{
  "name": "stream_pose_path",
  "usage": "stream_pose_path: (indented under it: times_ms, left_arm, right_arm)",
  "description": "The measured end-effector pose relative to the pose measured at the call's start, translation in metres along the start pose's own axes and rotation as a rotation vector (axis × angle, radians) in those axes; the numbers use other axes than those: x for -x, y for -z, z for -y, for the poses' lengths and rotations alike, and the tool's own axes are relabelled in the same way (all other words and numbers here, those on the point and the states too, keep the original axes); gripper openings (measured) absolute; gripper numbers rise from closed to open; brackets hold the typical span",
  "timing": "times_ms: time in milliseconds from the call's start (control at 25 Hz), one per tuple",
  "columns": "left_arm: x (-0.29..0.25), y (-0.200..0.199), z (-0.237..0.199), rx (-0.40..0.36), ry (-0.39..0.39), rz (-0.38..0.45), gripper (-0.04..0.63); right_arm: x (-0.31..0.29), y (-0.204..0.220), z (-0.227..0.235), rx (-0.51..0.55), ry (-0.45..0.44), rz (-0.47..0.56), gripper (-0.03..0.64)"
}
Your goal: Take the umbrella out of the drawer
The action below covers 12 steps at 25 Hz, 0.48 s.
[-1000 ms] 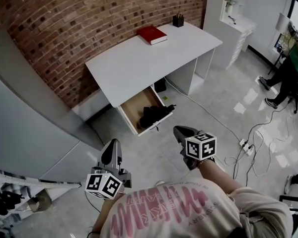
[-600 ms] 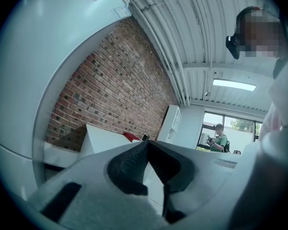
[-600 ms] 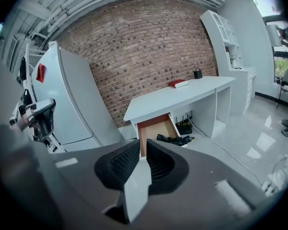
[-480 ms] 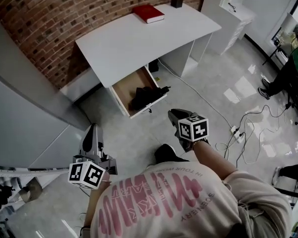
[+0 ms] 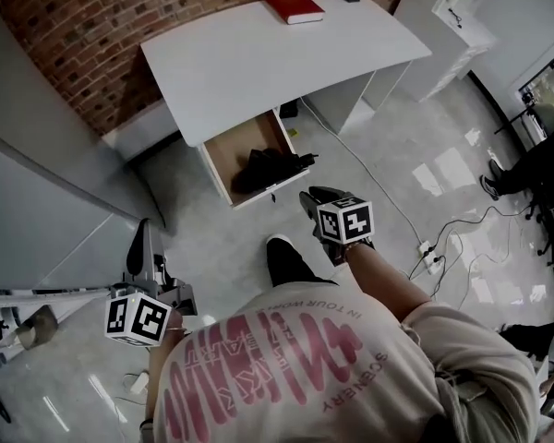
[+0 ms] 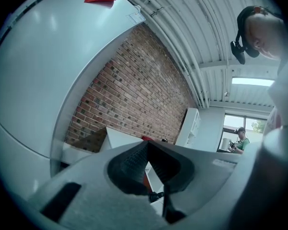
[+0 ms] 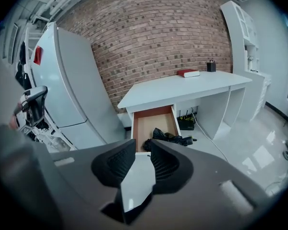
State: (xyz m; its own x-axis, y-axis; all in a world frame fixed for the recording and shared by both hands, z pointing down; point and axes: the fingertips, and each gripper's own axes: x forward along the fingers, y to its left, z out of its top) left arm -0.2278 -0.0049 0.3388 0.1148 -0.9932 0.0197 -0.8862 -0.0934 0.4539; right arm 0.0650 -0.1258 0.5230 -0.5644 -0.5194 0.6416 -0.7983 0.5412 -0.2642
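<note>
Found right hand-held gripper (image 5: 312,201) empty, jaws just opened part-way, pointing down at folded black umbrella (image 7: 169,137) lying ahead and below in open drawer (image 7: 151,123) under worktop (image 5: 258,63), long axis crosswise to jaws; left hand-held gripper (image 6: 146,150) clenched, empty, well farther off.

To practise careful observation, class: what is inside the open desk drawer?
A black folded umbrella lies at the front of the drawer, one end sticking out past its edge. The wooden bottom behind it is bare. Anything beneath the umbrella is hidden.
</note>
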Motion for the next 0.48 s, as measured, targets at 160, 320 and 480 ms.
stream_pose_path:
  times_ms: [160,320,480]
  left_arm:
    - [-0.026,0.005,-0.010,0.001,-0.046,-0.007,0.003]
    - [-0.056,0.010,-0.016,0.005,-0.100,-0.006,0.003]
    - [-0.085,0.015,-0.016,-0.022,-0.143,-0.015,0.003]
  right_arm:
    - [-0.032,-0.017,0.022,-0.004,-0.016,-0.031,0.130]
    - [-0.063,-0.031,0.041,0.028,-0.051,-0.082,0.132]
    - [-0.094,-0.045,0.059,0.046,-0.092,-0.121,0.133]
